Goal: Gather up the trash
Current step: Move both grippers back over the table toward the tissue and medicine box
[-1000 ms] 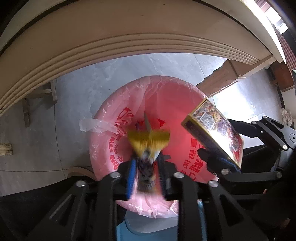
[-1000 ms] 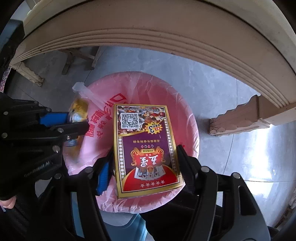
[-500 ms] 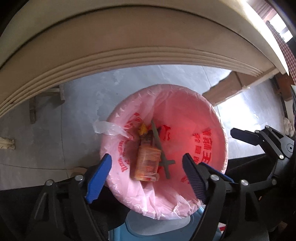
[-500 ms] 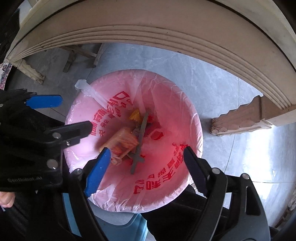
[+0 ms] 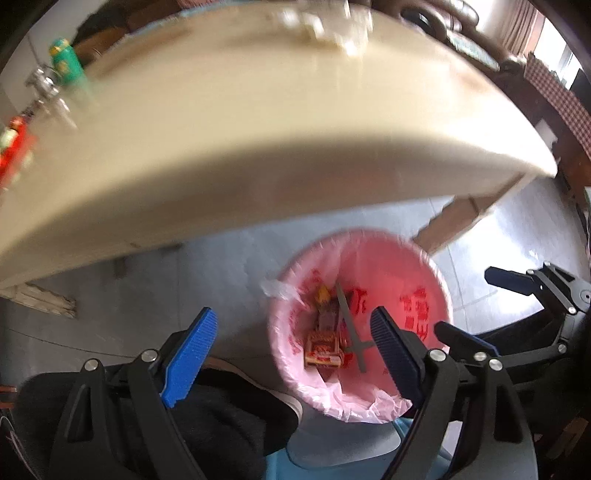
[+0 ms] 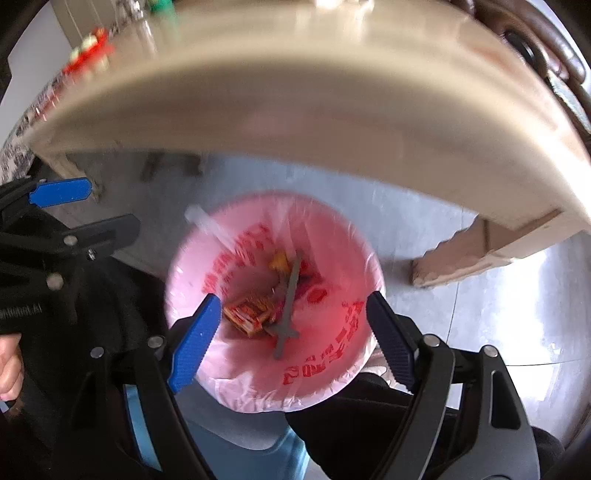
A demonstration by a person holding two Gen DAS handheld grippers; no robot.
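A bin lined with a pink bag (image 5: pixel 424 273) (image 6: pixel 332 384) stands on the floor below both grippers. Inside it lie a red and gold card box (image 5: pixel 323 350) (image 6: pixel 245 314), a yellow wrapper (image 5: pixel 323 293) (image 6: pixel 279 262) and a grey cross-shaped strip (image 5: pixel 351 328) (image 6: pixel 288 306). My left gripper (image 5: pixel 291 314) hangs above the bin's left side with its jaws opening and nothing between them. Above the bin's middle, my right gripper (image 6: pixel 292 298) is open and empty. Each gripper also shows in the other's view, the right gripper (image 5: pixel 517 288) at the right edge and the left gripper (image 6: pixel 59 192) at the left.
A round beige table (image 5: pixel 258 147) (image 6: pixel 295 110) overhangs the bin, its carved leg (image 5: pixel 461 218) (image 6: pixel 461 254) to the right. On top stand a green bottle (image 5: pixel 66 64), a red item (image 5: pixel 14 147) and crumpled white paper (image 5: pixel 325 26). A person's hand (image 6: pixel 9 369) shows at left.
Both grippers opened and dropped their loads, the wrapper and the card box, into the bin. Both then rose, so the tabletop has come into view and the bin looks smaller.
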